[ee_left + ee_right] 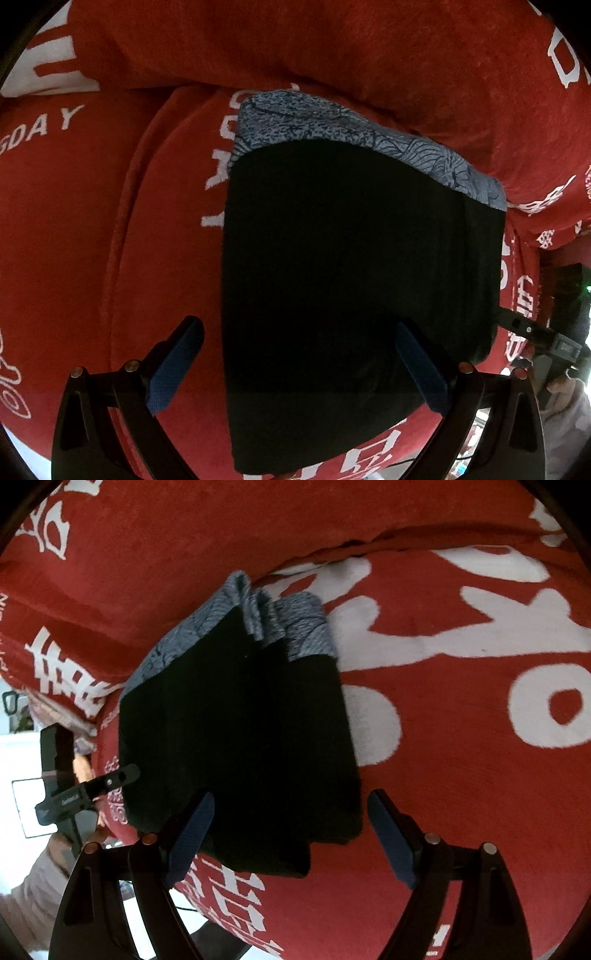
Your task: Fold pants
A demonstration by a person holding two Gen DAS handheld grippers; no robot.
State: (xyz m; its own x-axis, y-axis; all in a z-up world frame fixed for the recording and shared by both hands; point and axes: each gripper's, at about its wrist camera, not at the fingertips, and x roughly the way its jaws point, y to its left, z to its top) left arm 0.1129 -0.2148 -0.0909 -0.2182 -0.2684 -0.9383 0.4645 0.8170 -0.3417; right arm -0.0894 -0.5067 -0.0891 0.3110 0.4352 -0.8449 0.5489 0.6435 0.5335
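Observation:
The black pants point(354, 288) lie folded into a compact block on the red cover, with a blue-grey patterned band point(332, 122) at the far end. My left gripper point(299, 365) is open and empty, hovering over the near left edge of the block. In the right wrist view the folded pants point(243, 738) show stacked layers and the patterned band point(295, 624). My right gripper point(291, 838) is open and empty above the near right corner of the block. The right gripper shows at the right edge of the left wrist view point(532, 332), and the left gripper at the left of the right wrist view point(85, 794).
The red plush cover with white lettering point(461, 738) spans a cushioned seat, with a red back cushion point(295, 48) behind the pants. The seat's front edge drops off beyond the lettering point(229, 897). A person's sleeve point(33, 893) shows at lower left.

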